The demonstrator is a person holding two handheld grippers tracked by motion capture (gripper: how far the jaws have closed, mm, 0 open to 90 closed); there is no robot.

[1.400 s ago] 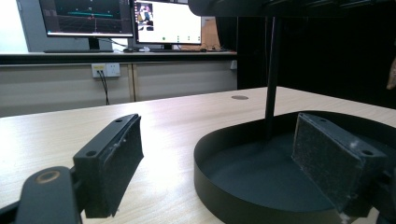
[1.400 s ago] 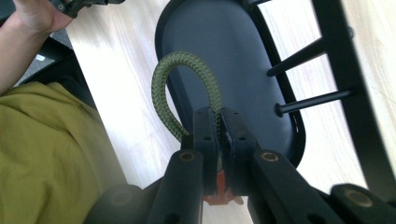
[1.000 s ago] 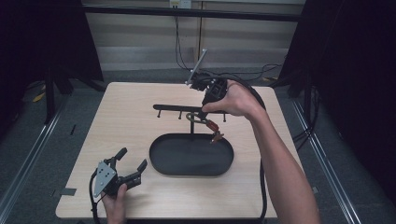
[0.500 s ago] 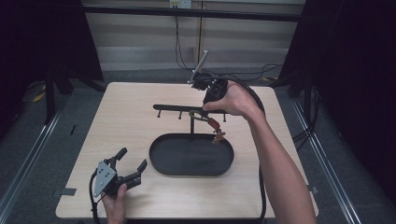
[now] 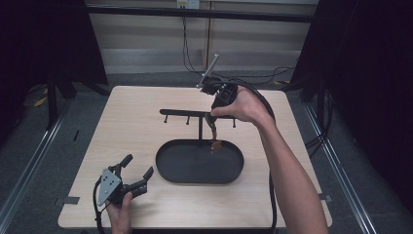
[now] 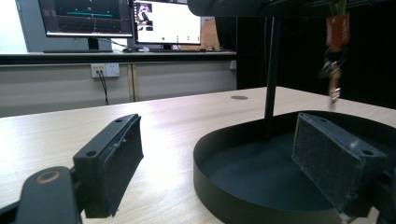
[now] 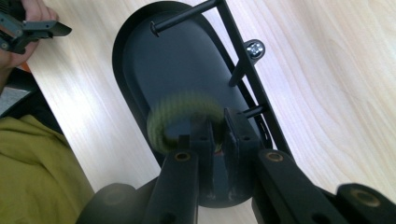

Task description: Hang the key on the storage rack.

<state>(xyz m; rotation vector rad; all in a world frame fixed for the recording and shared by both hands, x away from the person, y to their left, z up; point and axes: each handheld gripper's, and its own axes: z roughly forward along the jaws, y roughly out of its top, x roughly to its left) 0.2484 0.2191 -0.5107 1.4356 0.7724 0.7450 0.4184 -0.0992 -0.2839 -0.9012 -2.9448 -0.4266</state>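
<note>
Two tongs are in use. The right tongs (image 5: 213, 122) are clenched on a green loop (image 7: 180, 114) from which a brown fob (image 5: 215, 145) and keys (image 6: 332, 77) hang; the pads pinch the loop close to a peg of the rack (image 5: 195, 114). The jaws have just been opening by a very small amount, with the loop between them. The left tongs (image 5: 137, 171) are released, resting low on the counter (image 5: 126, 131) beside the tray (image 5: 165, 168), with nothing between the pads.

The step in hand is judged to be the hanging of the key loop on a peg at the right end of the rack bar. For a clean result, the loop is to be kept open and square to the peg, then slid over the peg head until the strap is seated behind it. The grip is to be eased only once the strap is carried by the peg; otherwise the keys are likely to drop into the tray. Swinging of the fob is to be damped by a slow, level approach. The rack post should not be pushed, since the stand may tip.

Contents: the black oval tray holds nothing besides the rack post rising from it; the fob and keys hang above its right half, apart from the floor of the tray.
</note>
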